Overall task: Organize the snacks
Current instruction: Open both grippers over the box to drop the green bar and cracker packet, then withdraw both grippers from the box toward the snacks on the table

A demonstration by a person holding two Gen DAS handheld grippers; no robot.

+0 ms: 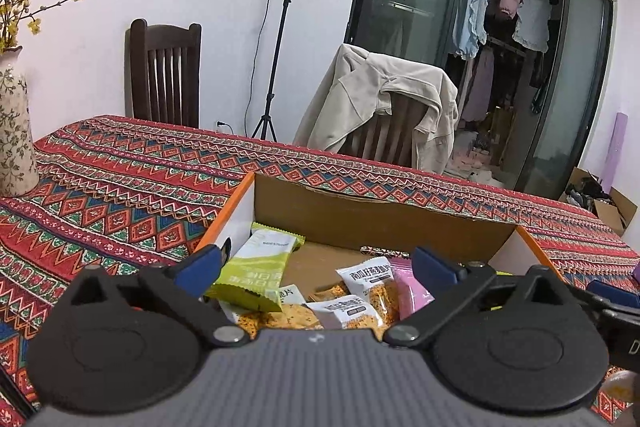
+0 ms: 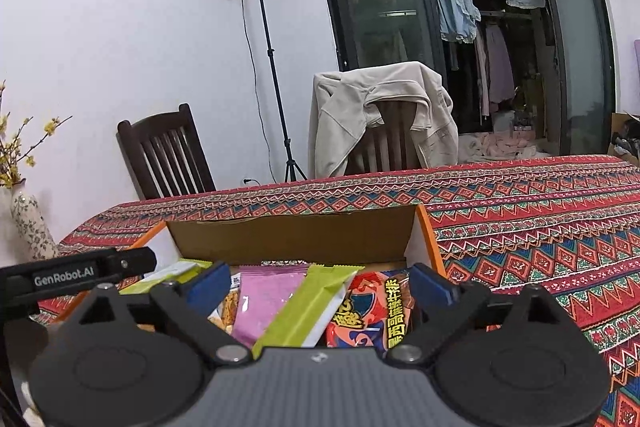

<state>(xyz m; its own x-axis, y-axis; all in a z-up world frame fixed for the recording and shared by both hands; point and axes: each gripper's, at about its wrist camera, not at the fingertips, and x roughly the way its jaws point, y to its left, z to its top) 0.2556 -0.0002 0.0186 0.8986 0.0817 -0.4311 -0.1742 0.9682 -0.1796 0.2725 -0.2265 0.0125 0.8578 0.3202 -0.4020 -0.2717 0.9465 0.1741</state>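
Inside, the cardboard box (image 1: 380, 223) holds green, pink, white snack packets (image 1: 360, 291).

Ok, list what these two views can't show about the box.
- Box near wall: both views, hidden behind the gripper bodies.
- Pink packet: right view, lower end behind the right gripper; no print legible.
- Green packet: left view, corner behind the left gripper finger.
- Box floor: mostly covered by packets.
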